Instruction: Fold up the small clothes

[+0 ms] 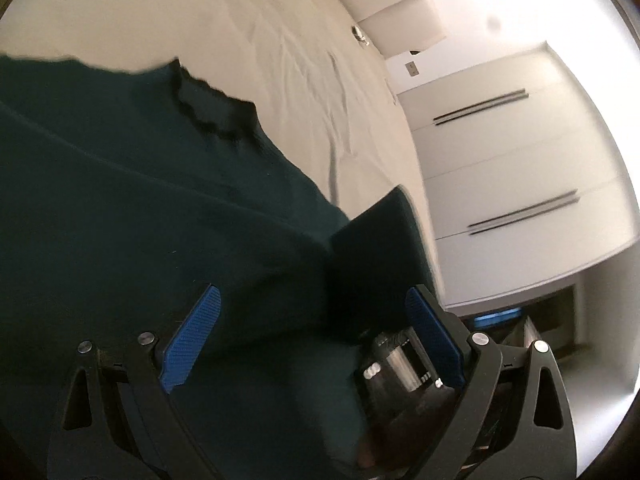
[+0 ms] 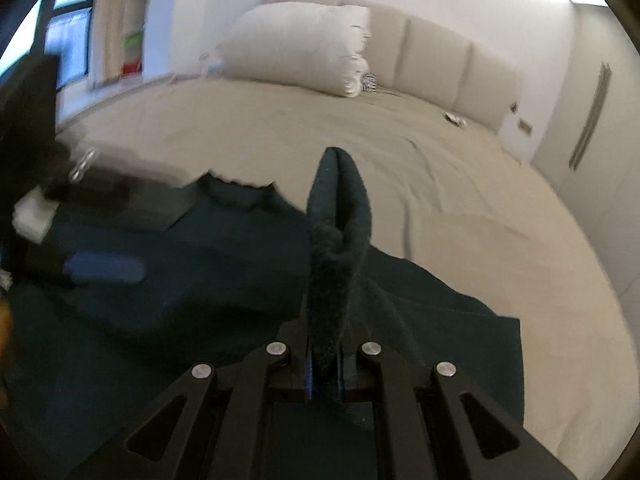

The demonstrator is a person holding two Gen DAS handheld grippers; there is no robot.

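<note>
The dark teal knit garment (image 2: 192,280) lies spread on the beige-sheeted bed (image 2: 460,184) in the lower frame, a raised fold of it pinched in the right claw (image 2: 323,376), while the left claw (image 1: 316,332) hovers above it, spread wide.

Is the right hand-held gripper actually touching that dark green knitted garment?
Touching. The right wrist view shows the right hand-held gripper shut on a fold of the dark green knitted garment.
</note>
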